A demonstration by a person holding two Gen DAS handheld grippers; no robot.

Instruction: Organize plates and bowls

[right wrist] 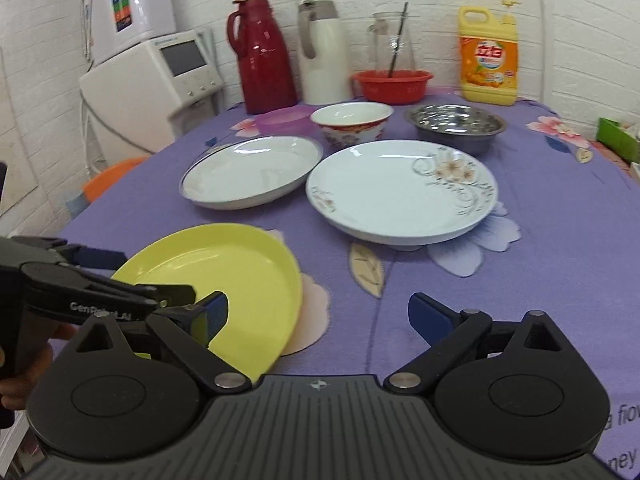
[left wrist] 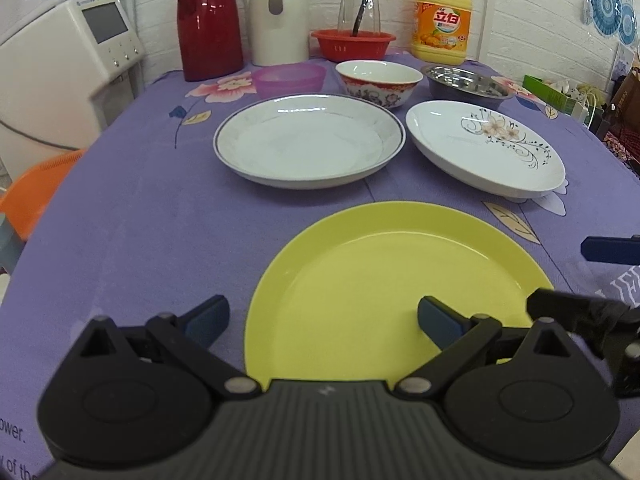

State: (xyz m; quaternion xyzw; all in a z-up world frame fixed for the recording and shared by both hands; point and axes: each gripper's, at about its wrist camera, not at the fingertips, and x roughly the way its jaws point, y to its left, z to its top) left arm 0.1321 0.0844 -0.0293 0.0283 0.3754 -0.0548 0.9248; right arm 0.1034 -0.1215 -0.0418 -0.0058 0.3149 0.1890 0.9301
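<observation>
A yellow plate [left wrist: 384,280] [right wrist: 228,280] lies nearest on the purple tablecloth. Behind it lie a white plate with a dark rim [left wrist: 308,140] [right wrist: 252,172] and a white flowered plate [left wrist: 480,148] [right wrist: 400,188]. Further back stand a purple bowl [left wrist: 288,78] [right wrist: 284,120], a red-patterned china bowl [left wrist: 378,82] [right wrist: 352,122] and a steel bowl [left wrist: 468,86] [right wrist: 456,124]. My left gripper [left wrist: 322,320] is open, its jaws astride the yellow plate's left rim. My right gripper [right wrist: 318,316] is open and empty, its left finger over the yellow plate's right part.
At the back stand a red thermos [left wrist: 208,20], a white thermos [left wrist: 278,16], a red basket [left wrist: 352,44] with a glass jar [left wrist: 358,4], and a yellow detergent bottle [left wrist: 442,20]. A white appliance [left wrist: 68,64] and an orange stool [left wrist: 32,196] stand left of the table.
</observation>
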